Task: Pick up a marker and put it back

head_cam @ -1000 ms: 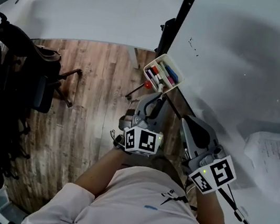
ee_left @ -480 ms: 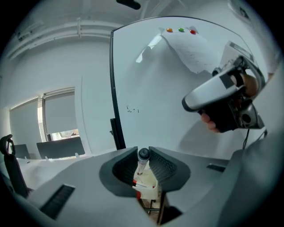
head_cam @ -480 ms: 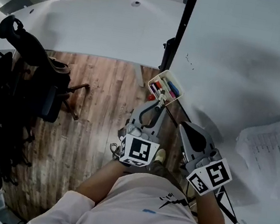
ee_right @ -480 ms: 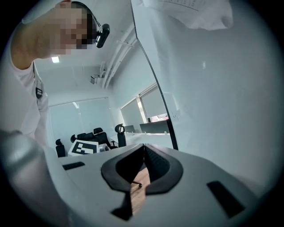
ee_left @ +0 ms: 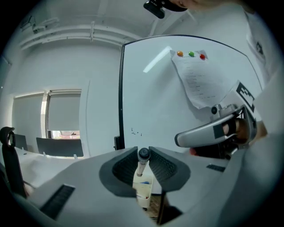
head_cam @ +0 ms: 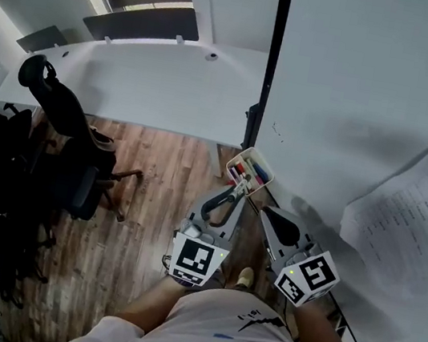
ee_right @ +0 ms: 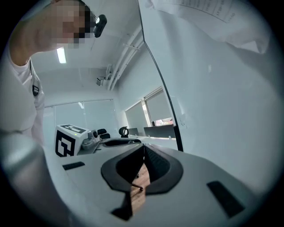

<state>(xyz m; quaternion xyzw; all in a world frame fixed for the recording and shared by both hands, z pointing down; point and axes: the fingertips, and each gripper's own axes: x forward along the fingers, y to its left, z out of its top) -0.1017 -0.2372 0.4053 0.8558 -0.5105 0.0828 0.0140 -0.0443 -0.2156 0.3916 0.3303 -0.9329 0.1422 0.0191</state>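
My left gripper [ee_left: 143, 156] is shut on a marker [ee_left: 141, 170] with a dark cap and a white barrel, which hangs downward between the pads. Right below it sits the white marker tray [ee_left: 143, 191]. In the head view the left gripper [head_cam: 235, 196] is just short of that tray [head_cam: 240, 159], which is fixed at the whiteboard's lower corner and holds several coloured markers [head_cam: 254, 171]. My right gripper [head_cam: 267, 213] is beside the left one, near the board. Its jaws [ee_right: 143, 153] are shut with nothing between them.
The whiteboard [head_cam: 354, 108] fills the right, with a printed sheet [head_cam: 407, 231] pinned on it by coloured magnets [ee_left: 191, 54]. A white desk [head_cam: 147, 86] stands behind, black office chairs [head_cam: 55, 148] at the left, over wooden floor [head_cam: 153, 196].
The left gripper has risen with the marker still in its jaws. The right gripper has come up a little. The head view has tilted up, so more of the room shows.
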